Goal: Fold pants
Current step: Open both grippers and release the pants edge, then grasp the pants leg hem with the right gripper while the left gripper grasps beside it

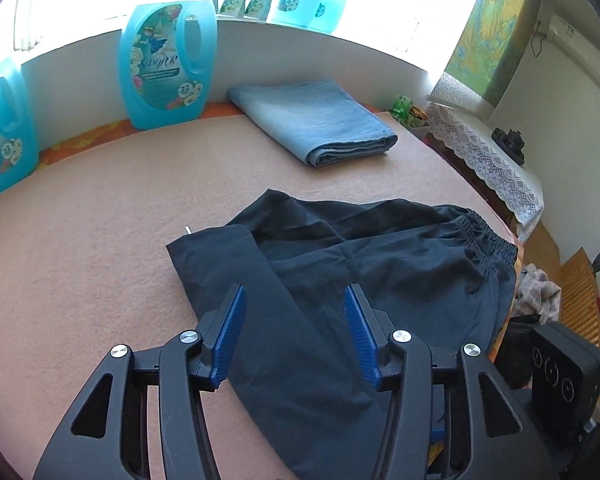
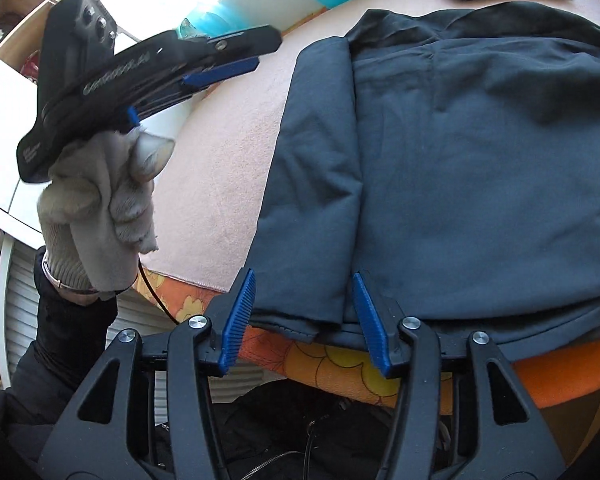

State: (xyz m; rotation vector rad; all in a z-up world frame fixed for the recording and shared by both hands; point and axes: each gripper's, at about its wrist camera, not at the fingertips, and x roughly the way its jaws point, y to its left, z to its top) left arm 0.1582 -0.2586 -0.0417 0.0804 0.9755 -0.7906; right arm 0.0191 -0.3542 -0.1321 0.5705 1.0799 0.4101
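Dark navy pants lie on the pink blanket-covered table, one leg folded over the other and the elastic waistband at the right. My left gripper hovers open above the folded leg; its blue pads press on nothing. In the right wrist view the pants fill the table, with the leg hems at the near edge. My right gripper stands open just before those hems, not gripping cloth. A gloved hand holds the left gripper at the upper left, off the pants.
A folded light-blue cloth lies at the table's back. Blue detergent bottles stand along the window wall. An orange flowered cover shows at the table's near edge. A lace-covered shelf stands to the right.
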